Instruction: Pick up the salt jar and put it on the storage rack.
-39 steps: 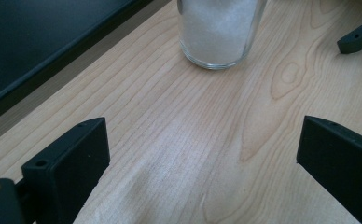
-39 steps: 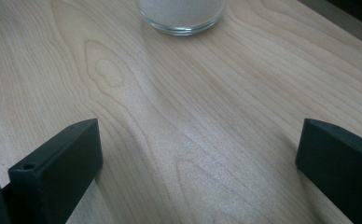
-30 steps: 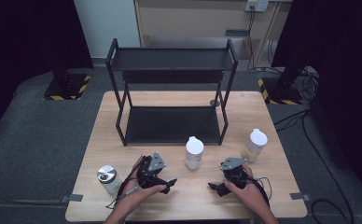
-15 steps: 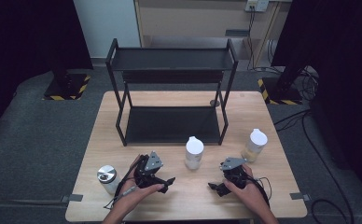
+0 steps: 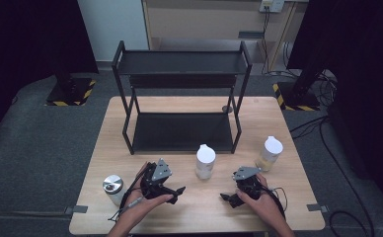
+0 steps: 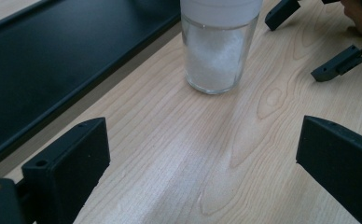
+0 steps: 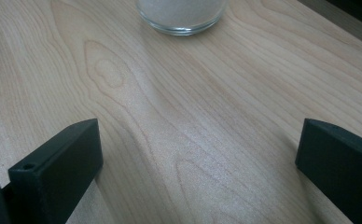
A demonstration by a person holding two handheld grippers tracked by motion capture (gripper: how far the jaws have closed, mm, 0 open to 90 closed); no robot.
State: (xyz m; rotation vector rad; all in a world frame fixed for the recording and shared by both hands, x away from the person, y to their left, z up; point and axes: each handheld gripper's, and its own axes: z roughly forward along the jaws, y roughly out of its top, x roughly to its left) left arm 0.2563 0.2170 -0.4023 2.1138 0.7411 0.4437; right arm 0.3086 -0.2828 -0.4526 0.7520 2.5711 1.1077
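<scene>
high view: jar stands upright between both claws.

**Left gripper creeps toward the middle jar**

Over the last second the left gripper has slid a little toward the table's middle and turned slightly, so its spread jaws now face the white-lidded jar more squarely; in the left gripper view that jar stands ahead between the two jaws, well clear of both. The person's left hand has shifted along with it
</scene>
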